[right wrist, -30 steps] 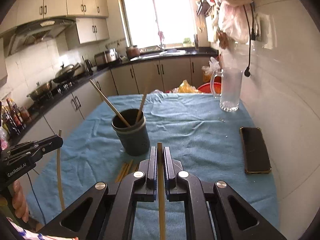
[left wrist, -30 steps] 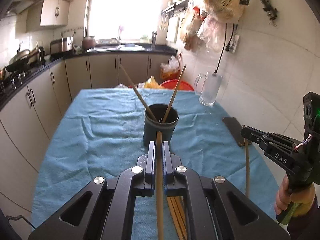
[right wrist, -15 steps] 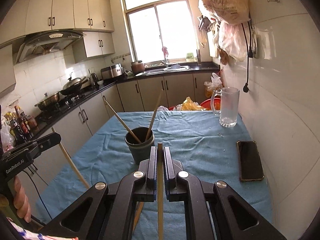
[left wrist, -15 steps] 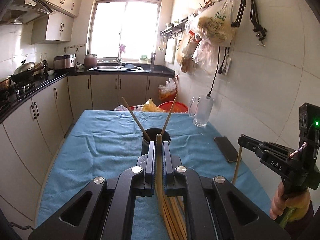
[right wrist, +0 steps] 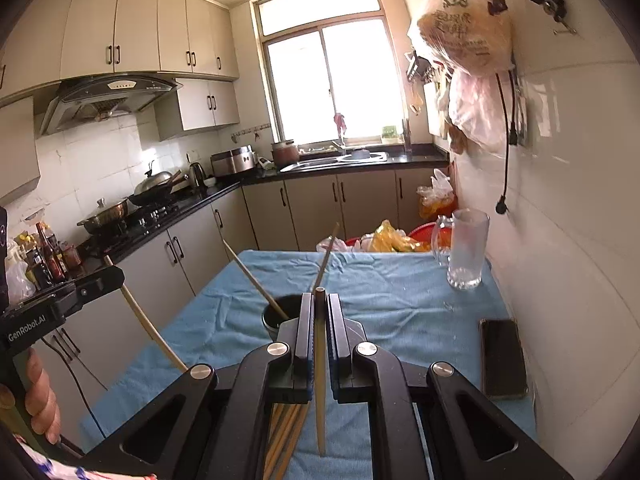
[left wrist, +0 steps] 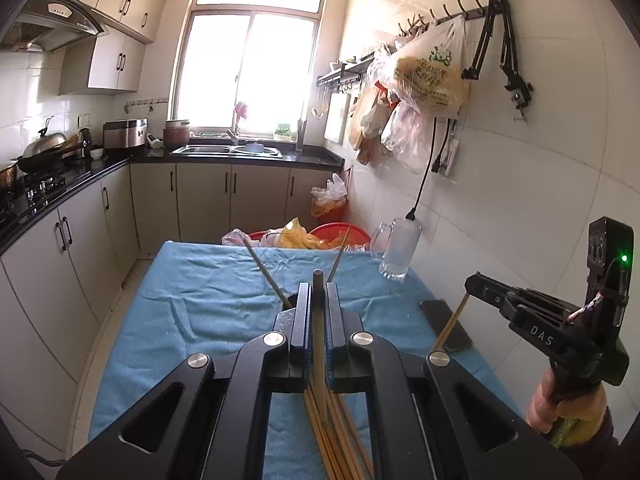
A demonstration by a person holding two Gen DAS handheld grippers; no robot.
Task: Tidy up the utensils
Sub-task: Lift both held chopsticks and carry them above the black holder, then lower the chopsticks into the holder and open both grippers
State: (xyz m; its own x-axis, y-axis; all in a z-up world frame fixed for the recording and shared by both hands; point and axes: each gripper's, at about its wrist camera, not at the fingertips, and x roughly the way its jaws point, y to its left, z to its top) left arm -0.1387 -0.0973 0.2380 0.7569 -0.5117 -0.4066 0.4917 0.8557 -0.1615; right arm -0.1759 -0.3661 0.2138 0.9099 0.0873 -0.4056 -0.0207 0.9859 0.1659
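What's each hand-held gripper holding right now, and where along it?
Each holds one chopstick near its top end: left hand-held gripper on chopstick, right hand-held gripper on chopstick.

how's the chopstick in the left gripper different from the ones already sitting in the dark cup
The chopstick in the left gripper is clamped between shut fingers, in the air; the two chopsticks in the cup stand loose in the dark cup. The held one runs along the gripper's axis, while the cup pair lean apart in a V. The right gripper likewise clamps one. All look like plain slim wooden sticks.
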